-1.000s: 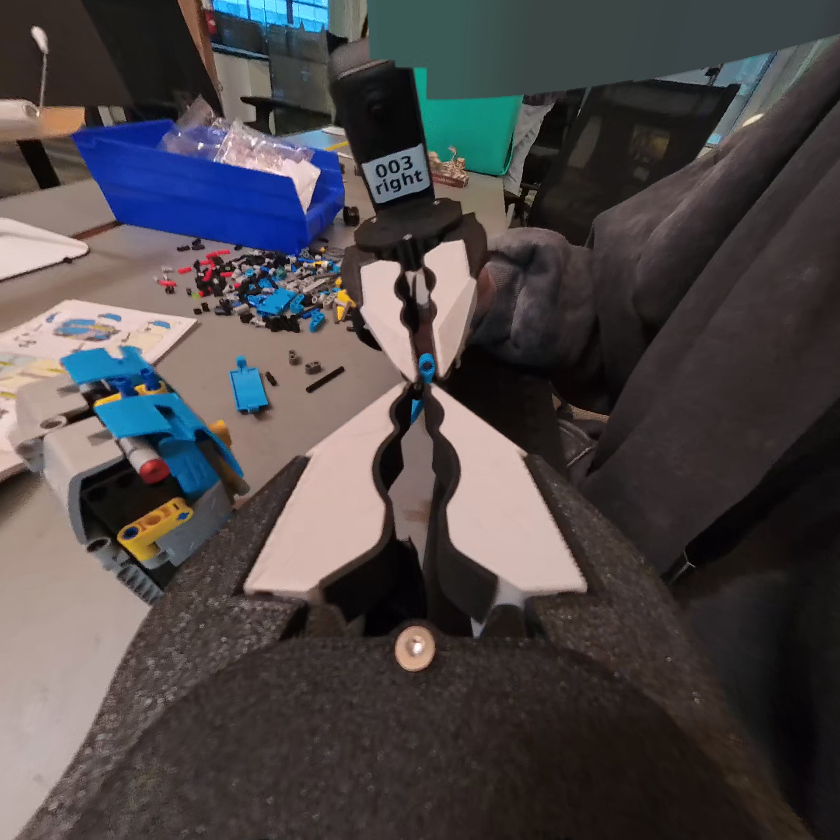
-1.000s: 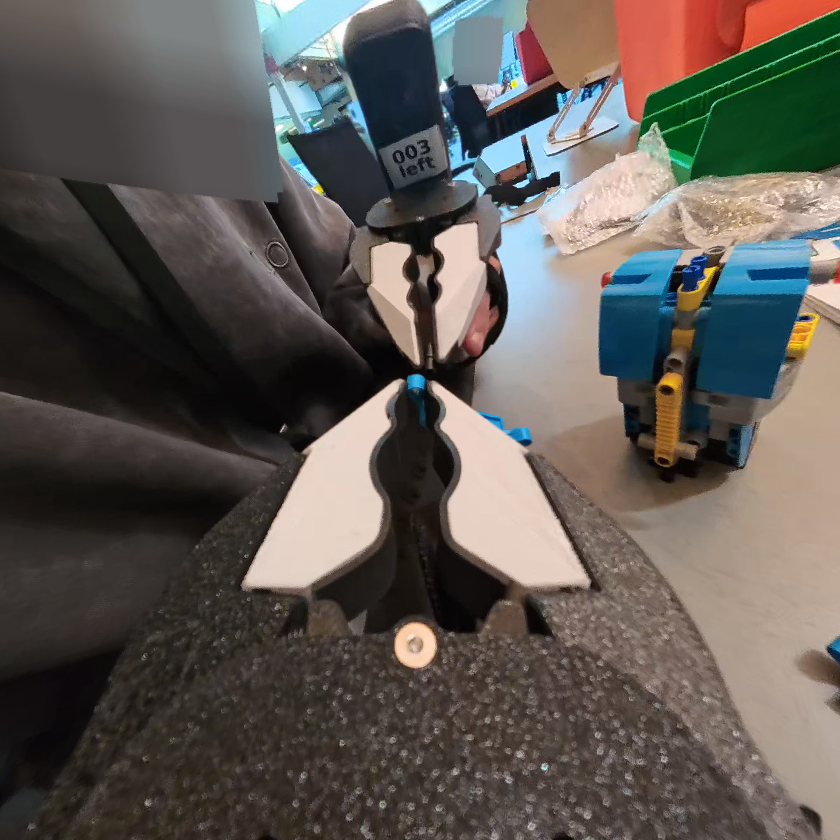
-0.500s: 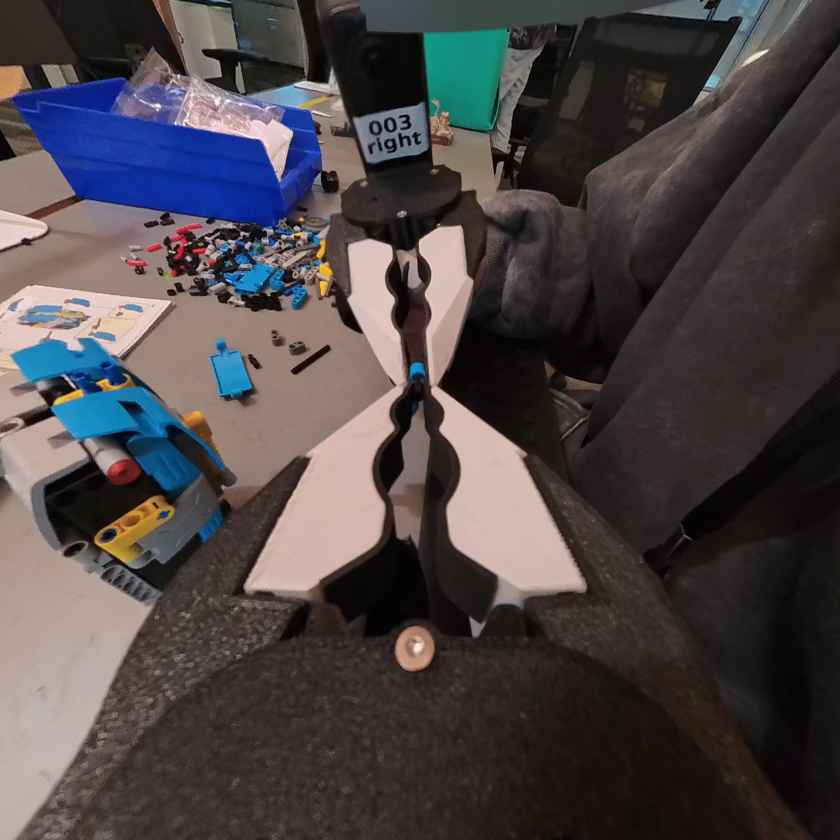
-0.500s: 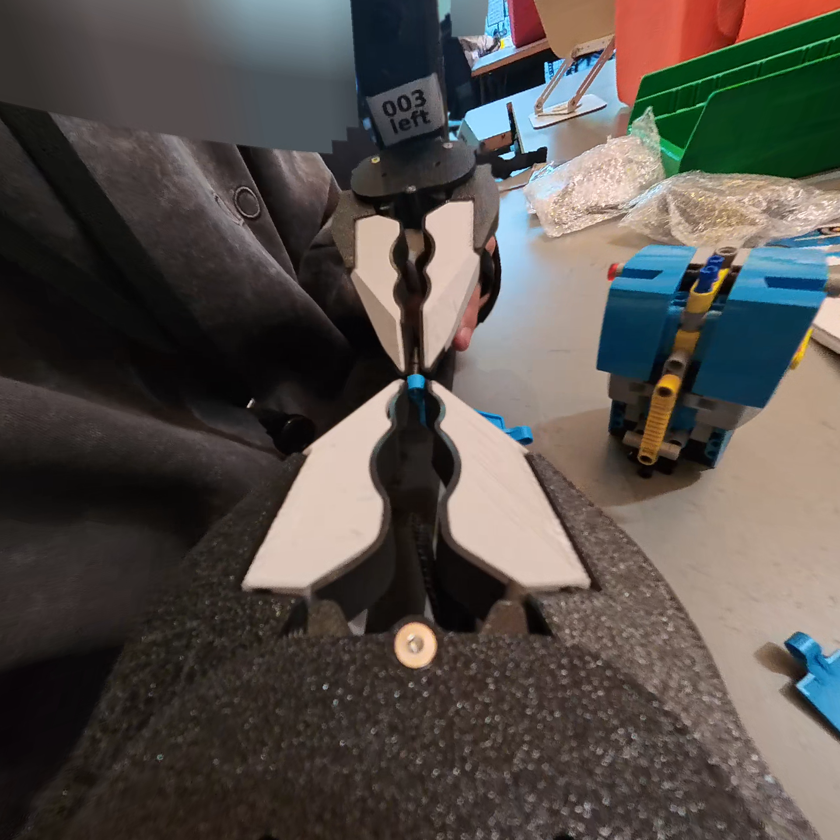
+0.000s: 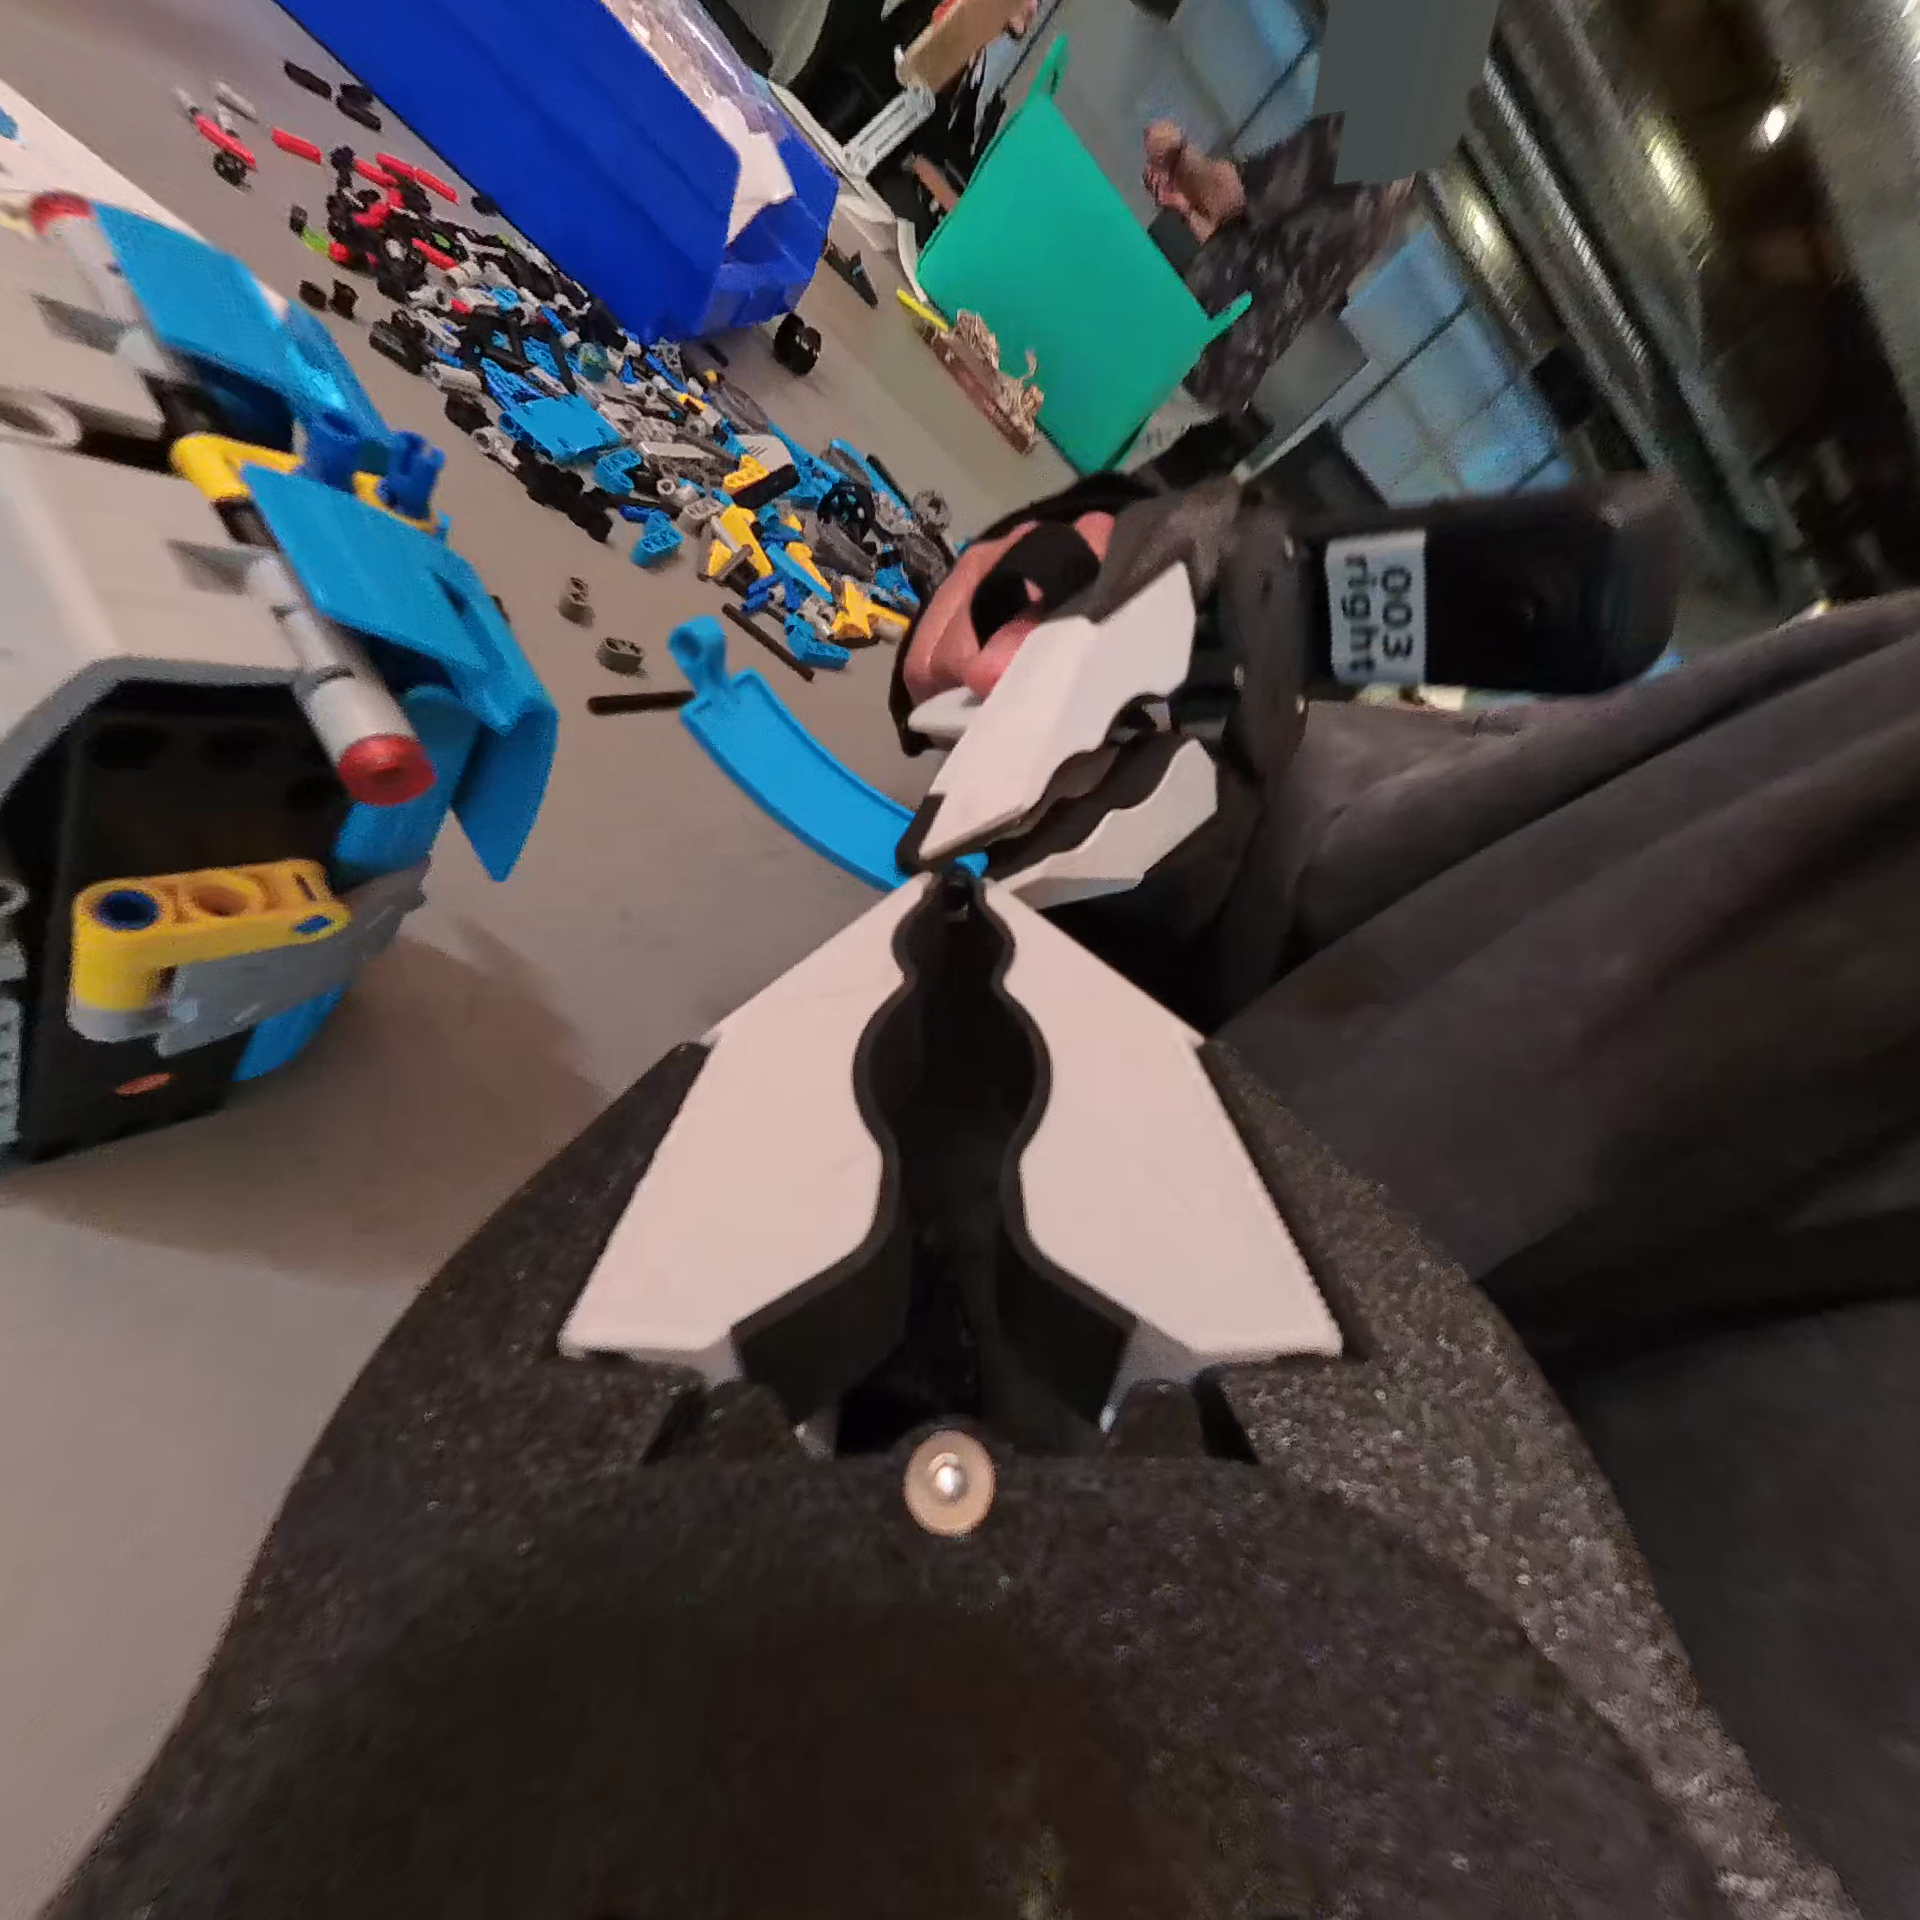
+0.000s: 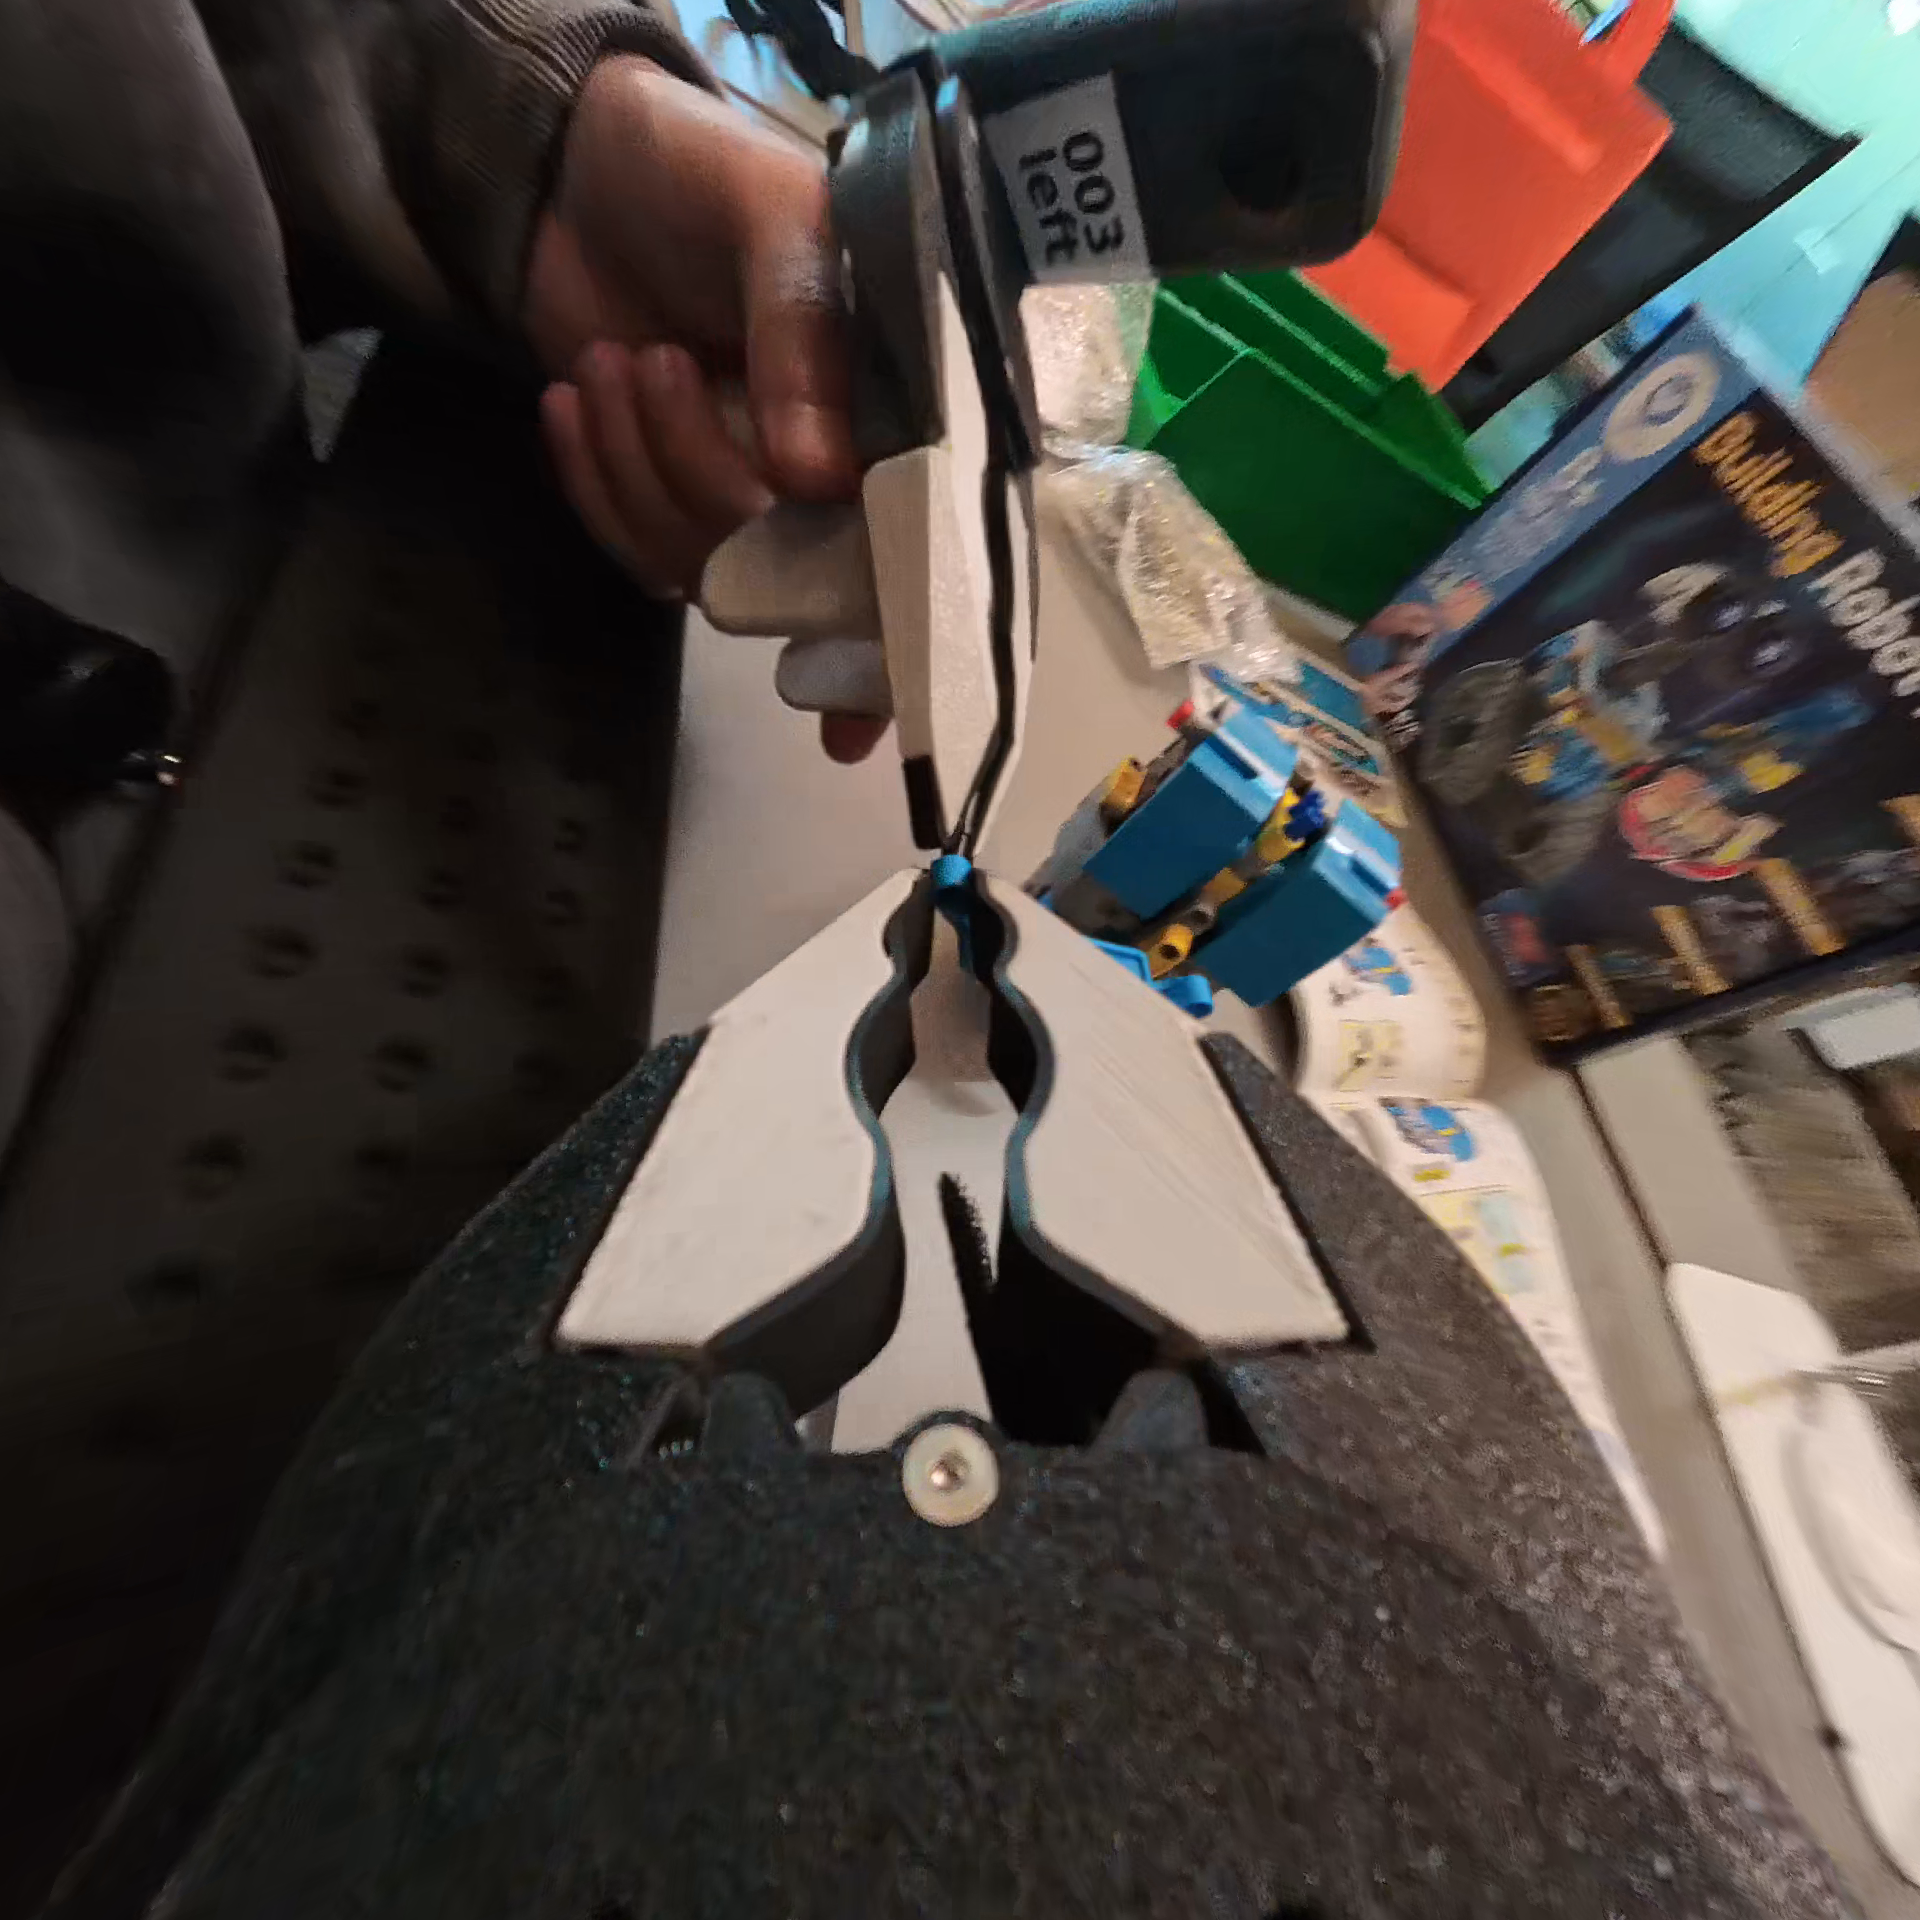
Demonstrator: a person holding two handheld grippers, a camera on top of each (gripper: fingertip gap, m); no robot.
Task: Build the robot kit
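My left gripper (image 5: 951, 896) is shut, with a small dark pin (image 5: 954, 891) pinched at its tips. My right gripper (image 6: 948, 885) is shut on a small blue pin (image 6: 948, 875). The two grippers meet tip to tip above the table's near edge. The right gripper (image 5: 940, 847) shows turned on its side in the left wrist view. The left gripper (image 6: 940, 831) shows from above in the right wrist view, held by a hand (image 6: 686, 343). Where the two pins meet is too small to make out.
A blue, grey and yellow brick model (image 5: 239, 665) (image 6: 1236, 862) stands on the grey table (image 5: 582, 997). A blue curved panel (image 5: 779, 764), a pile of loose parts (image 5: 644, 457) and a blue bin (image 5: 582, 156) lie beyond. A printed box (image 6: 1662, 717), instruction sheets (image 6: 1455, 1153) and green bins (image 6: 1299, 457) stand to the right. My left and right fingertips are right by each other.
Both grippers have rolled sharply, so each now sees the other tilted sideways. They stay tip to tip and shut. The views have swung, bringing the model closer on the left.
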